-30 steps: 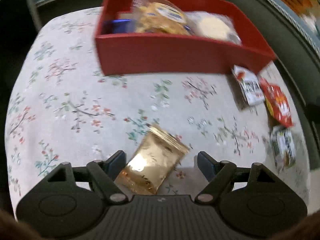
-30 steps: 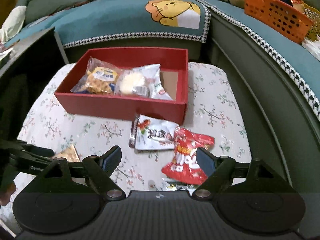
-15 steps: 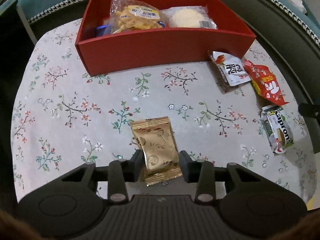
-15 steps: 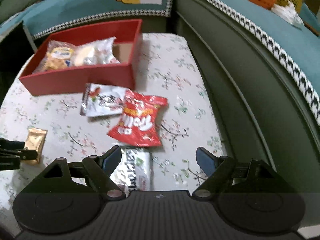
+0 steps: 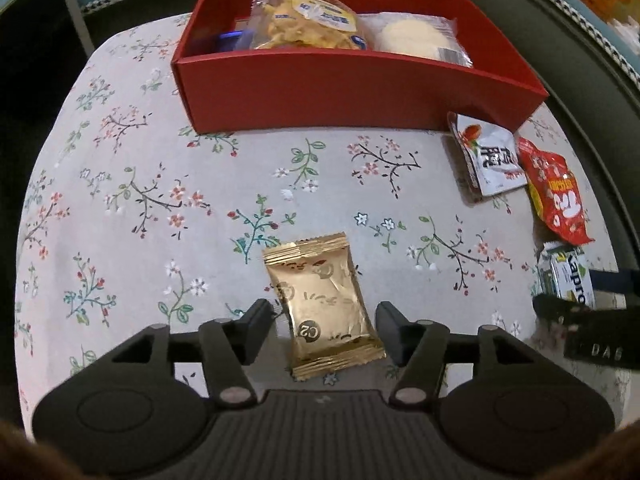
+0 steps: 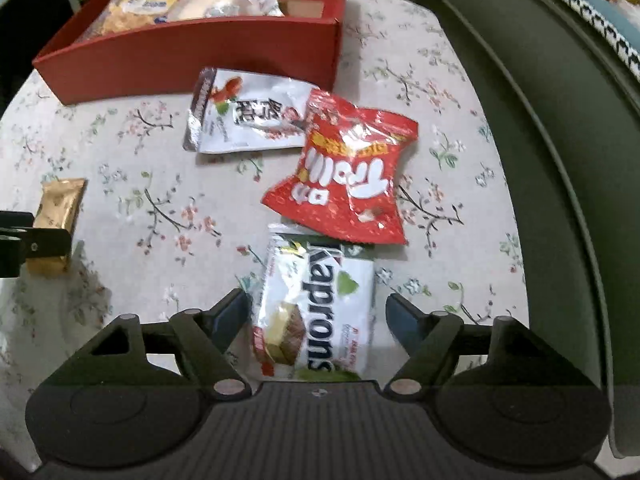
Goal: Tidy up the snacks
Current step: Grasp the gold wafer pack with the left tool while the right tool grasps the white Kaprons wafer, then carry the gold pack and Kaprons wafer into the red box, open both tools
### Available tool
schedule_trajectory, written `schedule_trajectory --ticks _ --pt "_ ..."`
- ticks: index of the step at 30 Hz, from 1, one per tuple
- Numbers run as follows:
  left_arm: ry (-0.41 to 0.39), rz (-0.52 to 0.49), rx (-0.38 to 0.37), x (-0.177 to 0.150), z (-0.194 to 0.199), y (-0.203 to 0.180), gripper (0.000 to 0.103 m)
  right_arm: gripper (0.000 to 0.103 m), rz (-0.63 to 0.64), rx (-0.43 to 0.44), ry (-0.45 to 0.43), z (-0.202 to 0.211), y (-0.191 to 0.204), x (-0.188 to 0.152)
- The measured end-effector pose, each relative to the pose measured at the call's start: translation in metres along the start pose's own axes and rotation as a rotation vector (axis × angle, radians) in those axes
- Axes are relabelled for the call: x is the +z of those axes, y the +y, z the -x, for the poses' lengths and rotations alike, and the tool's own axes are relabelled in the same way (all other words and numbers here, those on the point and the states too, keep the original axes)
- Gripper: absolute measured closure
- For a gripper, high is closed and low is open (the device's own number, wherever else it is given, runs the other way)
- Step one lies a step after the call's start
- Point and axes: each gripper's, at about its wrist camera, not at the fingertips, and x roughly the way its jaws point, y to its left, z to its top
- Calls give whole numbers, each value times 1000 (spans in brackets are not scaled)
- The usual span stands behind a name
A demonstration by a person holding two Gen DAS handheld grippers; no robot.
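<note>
Lying flat on the flowery table point(image 5: 132, 184), the gold snack packet point(image 5: 326, 304) sits between the open left fingers point(image 5: 262, 326), not squeezed. The right fingers point(image 6: 230, 316), open too, sit around the Kaprons packet point(image 6: 320, 312) near the red box point(image 6: 192, 48).

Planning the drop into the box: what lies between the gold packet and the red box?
Nothing visible: only bare floral tablecloth lies between the gold packet and the red box.
</note>
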Motion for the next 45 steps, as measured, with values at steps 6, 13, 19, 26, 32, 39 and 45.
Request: schedule_trajectory --ticks 6,13,19,26,32,39,45 --pt "-14 15 36 -2 1 -5 55 38 40 27 -8 8 8 -5" --pt "-9 46 30 -10 10 0 59 38 73 66 -58 30 15 -12" --pt "-34 35 38 -20 21 -2 59 38 101 107 -91 43 25 -17" --pt "-57 43 39 -19 26 -4 59 39 107 123 -119 49 28 -14" --pt "-116 25 41 -9 38 -13 59 38 104 106 -166 57 29 -5" --pt "-174 20 51 5 49 -15 59 38 84 86 -236 67 28 14" --pt "-233 23 80 20 58 -13 59 38 66 82 -291 74 25 35"
